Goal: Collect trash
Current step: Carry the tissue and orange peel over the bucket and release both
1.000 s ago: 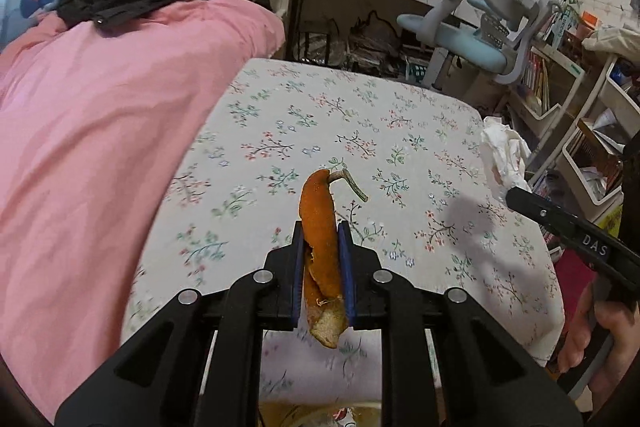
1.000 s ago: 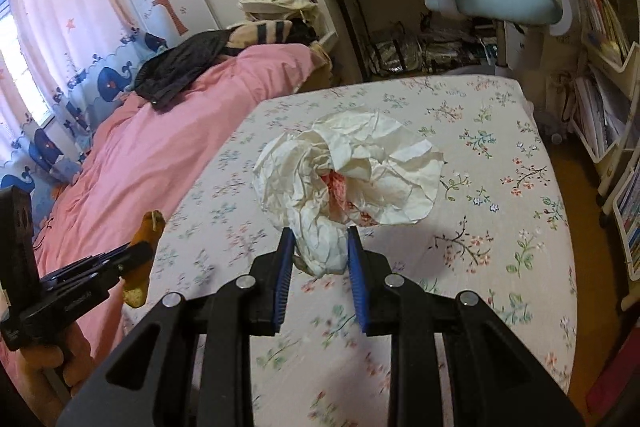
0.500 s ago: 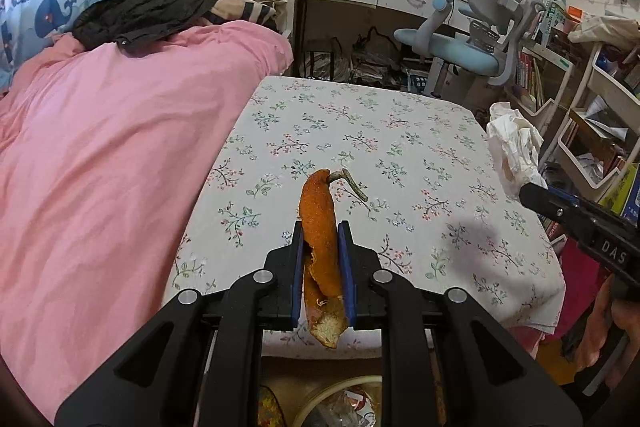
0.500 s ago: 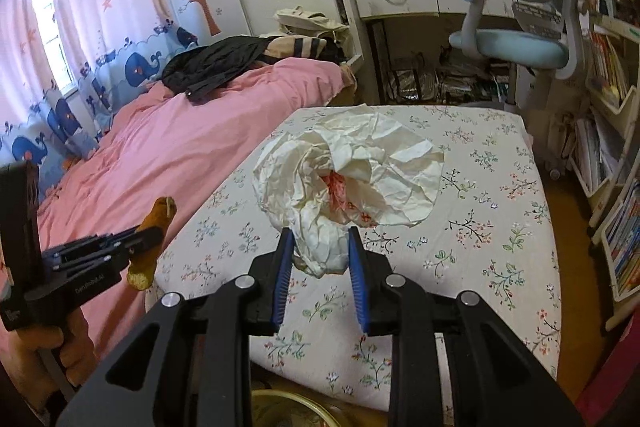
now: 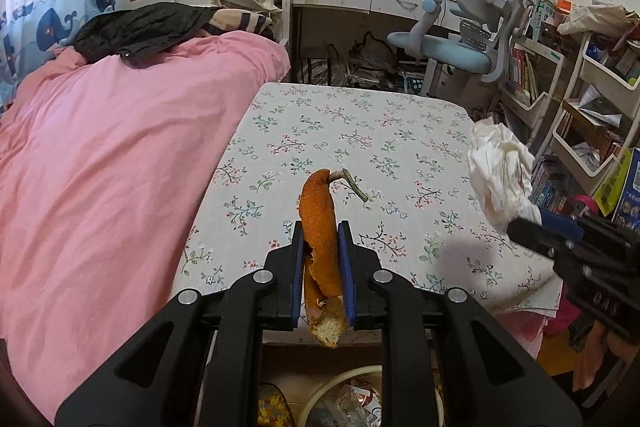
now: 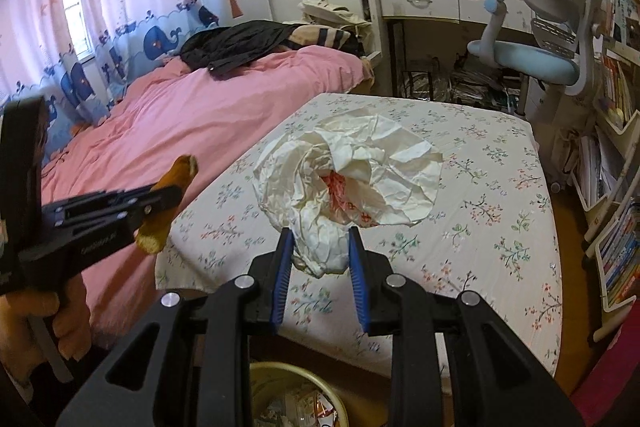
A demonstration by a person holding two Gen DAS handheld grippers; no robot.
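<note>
- Bedroom, floral table [image 5: 360, 131]; both grippers have pulled back past its near edge.
- Left gripper [image 5: 320, 247] clamps peel [image 5: 318, 223]; right gripper [image 6: 320, 251] clamps wrapper [image 6: 352, 171].
- Bin [image 6: 280, 379] now at 6 o'clock, below both: release looks next.

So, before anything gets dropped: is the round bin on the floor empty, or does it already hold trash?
Already holding trash: the round pale-rimmed bin shows crumpled wrappers inside, in both wrist views. How full, cannot tell.

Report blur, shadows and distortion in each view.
Left wrist view: sharp orange peel, a soft shadow on the floral tablecloth, fisheye-bent shelves. Right wrist view: bright curtained window, crisp crumpled paper, the left tool slightly blurred.
</note>
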